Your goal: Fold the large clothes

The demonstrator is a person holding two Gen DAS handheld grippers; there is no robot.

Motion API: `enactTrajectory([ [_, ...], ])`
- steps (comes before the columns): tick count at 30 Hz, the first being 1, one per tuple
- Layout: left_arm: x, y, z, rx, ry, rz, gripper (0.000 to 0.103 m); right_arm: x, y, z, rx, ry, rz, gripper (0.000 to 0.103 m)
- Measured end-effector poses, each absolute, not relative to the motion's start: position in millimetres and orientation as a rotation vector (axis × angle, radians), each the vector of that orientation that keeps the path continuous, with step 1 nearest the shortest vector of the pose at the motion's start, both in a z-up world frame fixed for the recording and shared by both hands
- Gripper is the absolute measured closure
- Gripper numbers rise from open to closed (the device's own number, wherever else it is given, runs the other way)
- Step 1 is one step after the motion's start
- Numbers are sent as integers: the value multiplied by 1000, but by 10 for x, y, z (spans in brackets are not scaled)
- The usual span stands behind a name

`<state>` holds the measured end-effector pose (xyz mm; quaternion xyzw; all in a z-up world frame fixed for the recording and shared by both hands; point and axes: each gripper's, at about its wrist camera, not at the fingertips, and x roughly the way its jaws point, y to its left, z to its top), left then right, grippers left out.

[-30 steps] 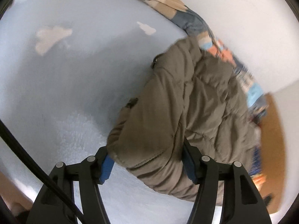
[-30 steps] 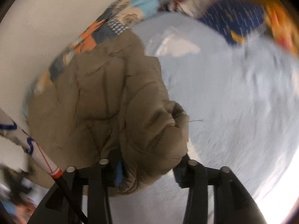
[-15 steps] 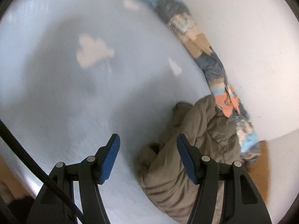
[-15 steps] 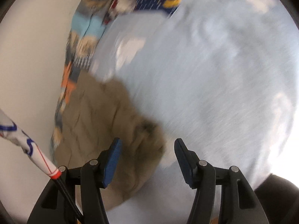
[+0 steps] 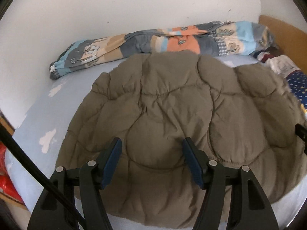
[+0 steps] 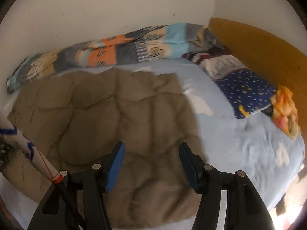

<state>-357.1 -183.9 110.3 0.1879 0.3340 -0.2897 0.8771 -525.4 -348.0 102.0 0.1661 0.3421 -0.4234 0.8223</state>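
Nearest in both wrist views are the tools themselves: the left tool [image 5: 151, 161] and the right tool [image 6: 151, 163] each stand with jaws spread apart and nothing between the blue pads. Directly ahead of and below both lies the olive quilted puffer jacket [image 5: 172, 115], spread flat on the bed [image 6: 239, 143], its near hem running crosswise just under the fingers and its long axis leading away from the tools toward the wall. In the left view the jacket fills the frame to both sides of the tool; in the right view it lies mostly to the left, its right edge just past the right finger, so the right tool seems nearer that side edge. No container is in play. Farther off, a patchwork blanket [image 5: 163, 38] lies bunched along the wall, and a star-print navy pillow [image 6: 247, 94] rests by the wooden headboard [image 6: 259, 46].
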Motion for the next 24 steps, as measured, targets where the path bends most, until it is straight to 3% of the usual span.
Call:
enactTrajectory([
  [5, -3482, -1942, 967, 428, 711, -577, 31, -5116, -3478, 747, 323, 812, -892, 43],
  [13, -3461, -1981, 873, 447, 731, -581, 30, -4964, -3562, 515, 295, 885, -917, 43],
  [24, -3437, -1856, 1025, 385, 745, -603, 30, -5063, -3531, 627, 294, 861, -897, 43],
])
